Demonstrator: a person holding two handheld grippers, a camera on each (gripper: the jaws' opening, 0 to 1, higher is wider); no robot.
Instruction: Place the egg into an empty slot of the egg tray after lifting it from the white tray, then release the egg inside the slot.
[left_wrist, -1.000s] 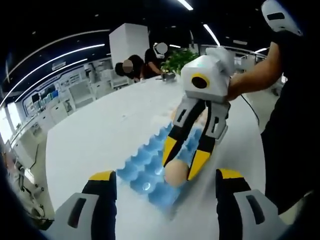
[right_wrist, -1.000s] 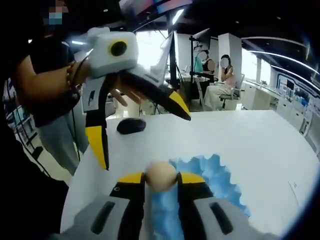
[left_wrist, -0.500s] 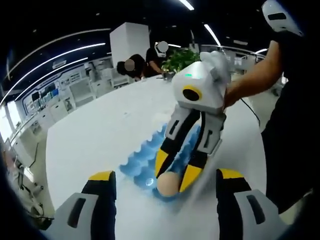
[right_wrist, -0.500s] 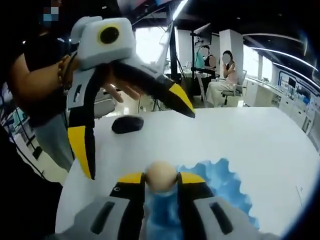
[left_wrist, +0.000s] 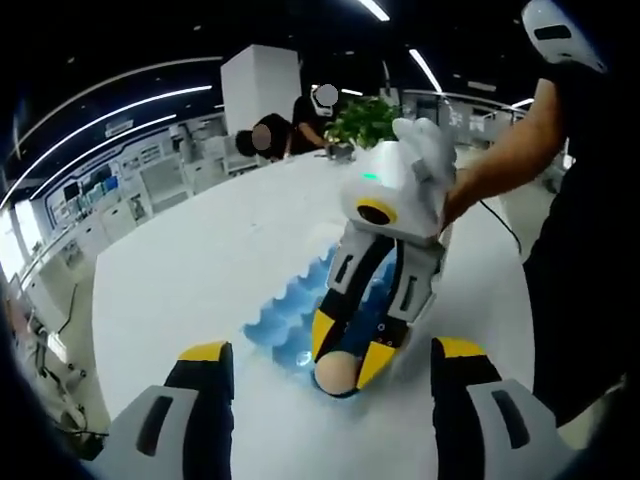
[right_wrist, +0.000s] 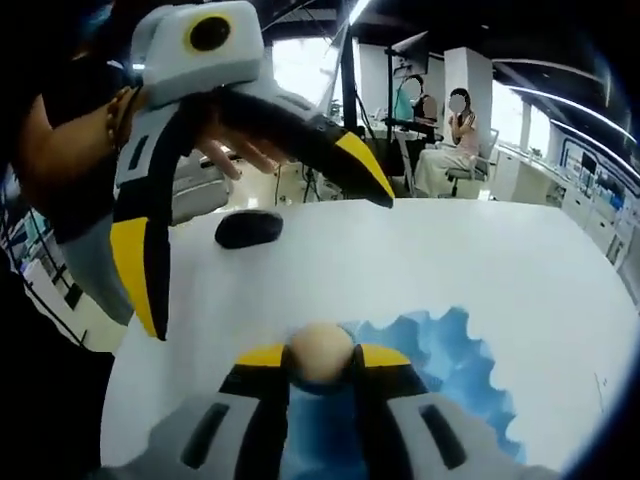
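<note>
A beige egg (left_wrist: 337, 372) (right_wrist: 319, 353) sits pinched between the yellow tips of my right gripper (left_wrist: 345, 360) (right_wrist: 319, 358), low over the near end of the blue egg tray (left_wrist: 290, 315) (right_wrist: 450, 350). Whether the egg touches a slot I cannot tell. My left gripper (left_wrist: 325, 372) stands open, its two yellow-tipped jaws wide apart at the bottom of the left gripper view, just short of the tray's end. In the right gripper view the left gripper (right_wrist: 260, 245) hangs open above the table on the left.
The round white table (left_wrist: 200, 260) (right_wrist: 500, 260) carries a black mouse-shaped object (right_wrist: 248, 228) at its far edge. A person's arm (left_wrist: 500, 160) holds the right gripper. Seated people, a green plant (left_wrist: 360, 120) and office desks lie beyond the table.
My right gripper has come down and nearer with the egg, from above the tray to just over its near end. The left gripper has stayed open and still.
</note>
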